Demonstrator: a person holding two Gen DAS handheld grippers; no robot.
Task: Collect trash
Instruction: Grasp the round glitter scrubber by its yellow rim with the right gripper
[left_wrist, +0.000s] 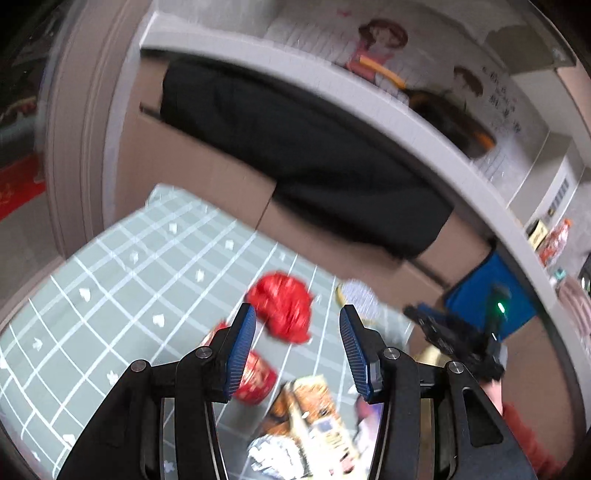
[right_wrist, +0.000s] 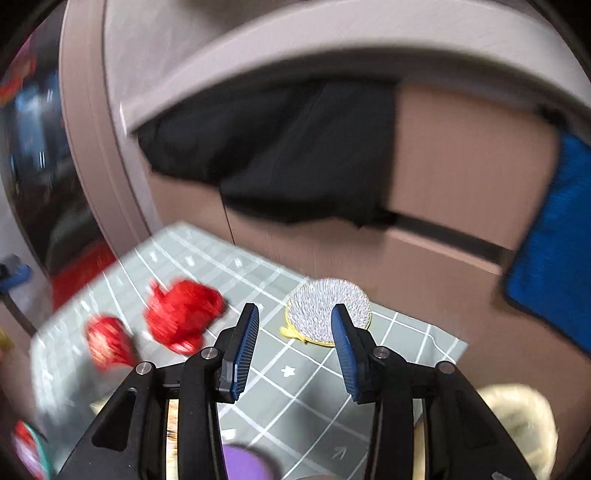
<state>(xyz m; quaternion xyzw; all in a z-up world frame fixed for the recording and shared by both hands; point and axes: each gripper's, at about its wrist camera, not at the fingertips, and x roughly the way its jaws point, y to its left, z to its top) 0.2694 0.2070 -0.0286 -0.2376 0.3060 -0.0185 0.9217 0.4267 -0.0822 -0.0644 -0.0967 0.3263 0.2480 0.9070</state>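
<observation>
Trash lies on a green checked mat (left_wrist: 110, 266). It includes a crumpled red wrapper (left_wrist: 282, 308), a red cup (left_wrist: 256, 378) and an orange snack packet (left_wrist: 310, 406). My left gripper (left_wrist: 297, 308) hangs open above them, its blue pads touching nothing. At the right, a hand in a red sleeve holds my right gripper (left_wrist: 417, 314). In the right wrist view my right gripper (right_wrist: 295, 308) is open and empty. Past its tips lies a round grey pad with a yellow rim (right_wrist: 328, 312). The red wrapper (right_wrist: 181, 317) and red cup (right_wrist: 107, 341) lie to its left.
Behind the mat stand brown cardboard boxes (right_wrist: 461, 155) with a black cloth (right_wrist: 280, 147) draped over them. A blue cloth (right_wrist: 554, 240) hangs at the right. A purple object (right_wrist: 247, 463) and a cream object (right_wrist: 517, 424) lie near the bottom edge. Both views are blurred.
</observation>
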